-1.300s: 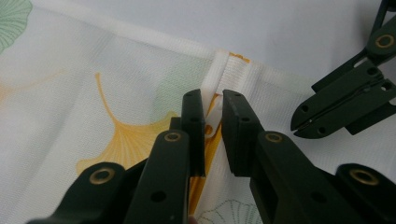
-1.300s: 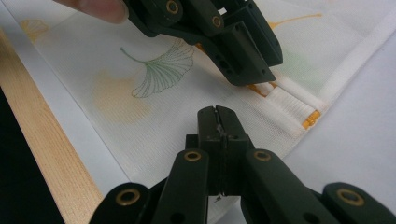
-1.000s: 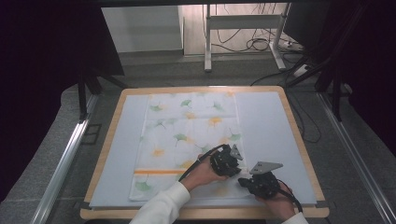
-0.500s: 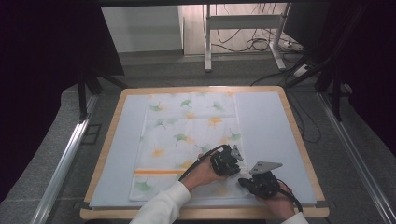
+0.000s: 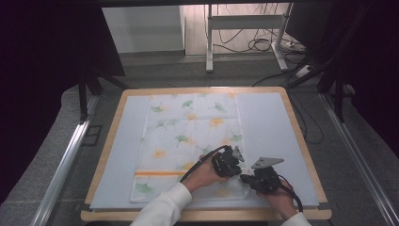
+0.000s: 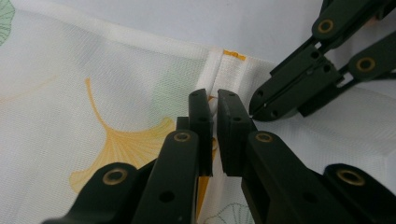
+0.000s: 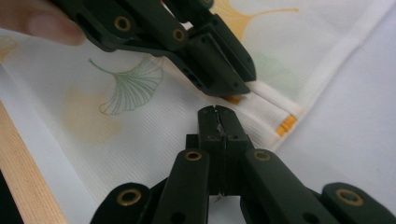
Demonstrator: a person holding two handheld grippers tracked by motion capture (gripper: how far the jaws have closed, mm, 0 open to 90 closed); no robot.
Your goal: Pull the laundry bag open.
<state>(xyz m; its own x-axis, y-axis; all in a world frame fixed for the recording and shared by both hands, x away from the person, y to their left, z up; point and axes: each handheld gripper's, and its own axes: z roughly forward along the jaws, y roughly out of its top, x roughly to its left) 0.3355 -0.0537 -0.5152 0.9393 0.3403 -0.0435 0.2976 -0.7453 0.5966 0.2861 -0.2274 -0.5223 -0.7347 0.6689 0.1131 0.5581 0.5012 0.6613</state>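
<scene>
The white cloth (image 5: 188, 146) with ginkgo leaves lies flat on the desk (image 5: 273, 122), a little left of its middle. At the cloth's near right corner, the left gripper (image 6: 214, 105) has just closed its fingers on a raised fold of the hem. Just beside it, the right gripper (image 7: 217, 116) has its fingers fully closed on the cloth edge.

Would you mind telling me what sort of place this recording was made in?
Probably a lab or workshop recording station: a wood-framed work board holds a white leaf-printed cloth, black curtains flank it, and loose cables lie on the floor beyond.
</scene>
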